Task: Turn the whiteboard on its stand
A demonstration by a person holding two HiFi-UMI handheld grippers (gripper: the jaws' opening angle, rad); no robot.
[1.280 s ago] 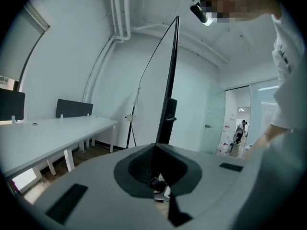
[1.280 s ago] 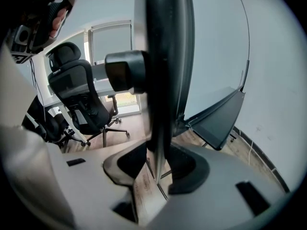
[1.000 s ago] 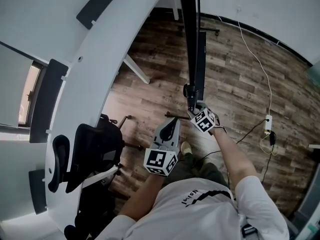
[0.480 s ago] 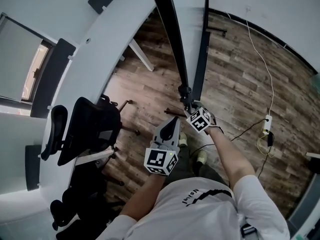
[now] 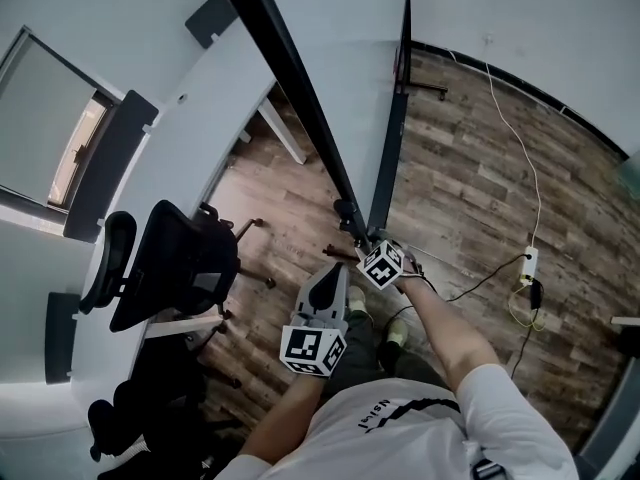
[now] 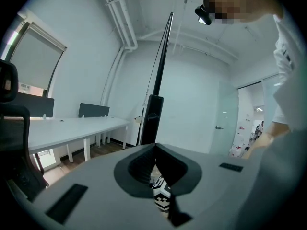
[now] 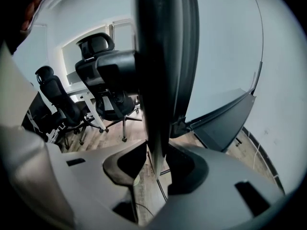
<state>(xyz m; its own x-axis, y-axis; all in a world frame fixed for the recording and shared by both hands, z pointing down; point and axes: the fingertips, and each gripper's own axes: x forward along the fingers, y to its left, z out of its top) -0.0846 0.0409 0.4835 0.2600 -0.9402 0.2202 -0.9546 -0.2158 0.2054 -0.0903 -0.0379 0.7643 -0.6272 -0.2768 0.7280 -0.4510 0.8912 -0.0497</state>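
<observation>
From above, the whiteboard shows edge-on as a long dark frame bar (image 5: 290, 78) slanting from the upper left down to the middle. Its dark stand post (image 5: 385, 168) rises beside it. My right gripper (image 5: 358, 230) is shut on the bar's lower end, and in the right gripper view the frame edge (image 7: 160, 71) is clamped between the jaws (image 7: 156, 159), with the white board face (image 7: 225, 47) to the right. My left gripper (image 5: 335, 268) hovers just left of it, shut on nothing and pointing at the stand post (image 6: 151, 119); its jaws (image 6: 154, 150) meet.
Black office chairs (image 5: 175, 268) stand by a long white desk (image 5: 180, 138) on the left. A power strip with cables (image 5: 528, 263) lies on the wooden floor at the right. The person's feet (image 5: 392, 318) are directly below the grippers.
The whiteboard's edge has swung from nearly straight up the view to slanting toward the upper left. My right gripper moved left and down with it. The left gripper barely shifted.
</observation>
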